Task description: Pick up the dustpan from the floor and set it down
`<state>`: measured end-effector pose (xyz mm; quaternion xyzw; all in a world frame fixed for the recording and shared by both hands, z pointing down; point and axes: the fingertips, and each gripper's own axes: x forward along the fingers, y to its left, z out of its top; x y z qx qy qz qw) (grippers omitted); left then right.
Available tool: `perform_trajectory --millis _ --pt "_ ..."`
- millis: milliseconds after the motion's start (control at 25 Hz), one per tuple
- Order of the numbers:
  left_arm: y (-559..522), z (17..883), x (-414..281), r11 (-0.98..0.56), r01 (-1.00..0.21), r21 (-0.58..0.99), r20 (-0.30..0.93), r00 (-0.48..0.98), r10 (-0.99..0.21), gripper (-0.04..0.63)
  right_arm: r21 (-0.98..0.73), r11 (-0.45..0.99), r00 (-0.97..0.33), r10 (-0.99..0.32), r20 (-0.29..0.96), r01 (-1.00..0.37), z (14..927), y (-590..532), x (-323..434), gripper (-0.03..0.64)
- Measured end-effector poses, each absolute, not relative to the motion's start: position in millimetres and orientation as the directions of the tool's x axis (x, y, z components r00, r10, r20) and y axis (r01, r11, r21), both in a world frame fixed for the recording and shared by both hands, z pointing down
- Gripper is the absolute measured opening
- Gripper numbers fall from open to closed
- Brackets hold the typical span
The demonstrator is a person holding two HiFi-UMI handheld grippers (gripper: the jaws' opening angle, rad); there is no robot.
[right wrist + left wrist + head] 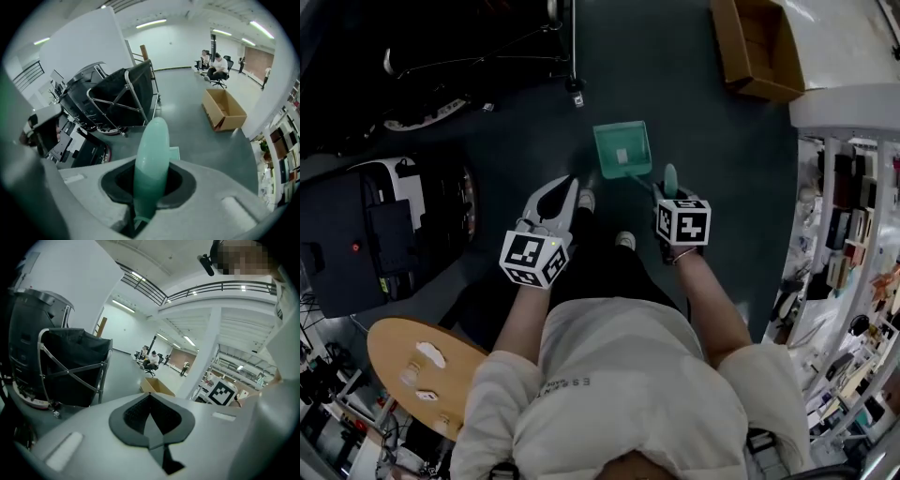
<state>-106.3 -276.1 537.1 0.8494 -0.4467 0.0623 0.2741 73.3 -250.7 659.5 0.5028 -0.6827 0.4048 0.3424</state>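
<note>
The teal dustpan [622,150] hangs in front of the person's shoes, its pan facing the head camera with a small white scrap inside. My right gripper [664,194] is shut on the dustpan's handle [151,154], which sticks up between the jaws of my right gripper [146,192]; a corner of the pan [173,152] shows behind it. My left gripper [571,184] floats to the left of the dustpan, apart from it. In the left gripper view my left gripper [151,416] is shut with nothing between its pads.
An open cardboard box [757,47] lies on the dark floor at the upper right. A black machine [366,234] and a black fabric cart [122,96] stand at the left. A round wooden stool [422,370] is at the lower left, and shelving [848,244] is at the right.
</note>
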Motion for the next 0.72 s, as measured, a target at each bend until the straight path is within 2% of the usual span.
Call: perform_trajectory --millis 440,720 --pt "-170.9 491.8 -68.7 -0.427 -0.82 0.381 0.28 0.542 -0.792 0.017 -0.194 0.285 -0.313 -0.471 0.825 -0.939 587.8 -155.6 123.7 0.055" --pt "-133.3 489.5 -56.7 -0.434 -0.817 0.379 0.288 0.55 -0.784 0.017 -0.195 0.278 -0.307 -0.454 0.836 -0.941 586.2 -110.2 143.2 0.055"
